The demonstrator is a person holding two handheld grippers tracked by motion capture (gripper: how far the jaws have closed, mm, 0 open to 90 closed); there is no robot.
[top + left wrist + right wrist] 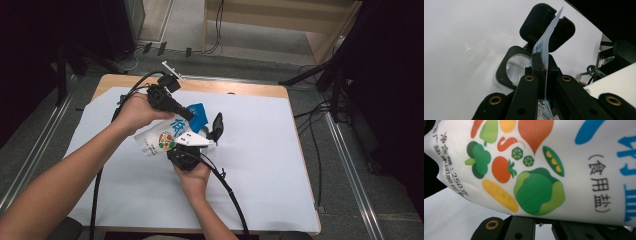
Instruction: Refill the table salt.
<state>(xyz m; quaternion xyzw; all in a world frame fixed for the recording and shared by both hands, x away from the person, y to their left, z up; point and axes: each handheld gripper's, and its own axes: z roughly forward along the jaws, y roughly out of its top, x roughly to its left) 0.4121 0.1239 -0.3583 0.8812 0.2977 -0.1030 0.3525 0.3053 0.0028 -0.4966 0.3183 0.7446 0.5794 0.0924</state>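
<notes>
Right gripper (192,145) nearest, jaws closed on lower edge of white salt bag (160,139). Bag held up above the white table sheet (260,165), between both hands. Left gripper (187,116) beyond, jaws clamped on bag's blue top edge

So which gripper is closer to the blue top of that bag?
Left. The left gripper has its fingers clamped on the bag's blue top; the right gripper sits lower, by the bag's printed white body.
</notes>
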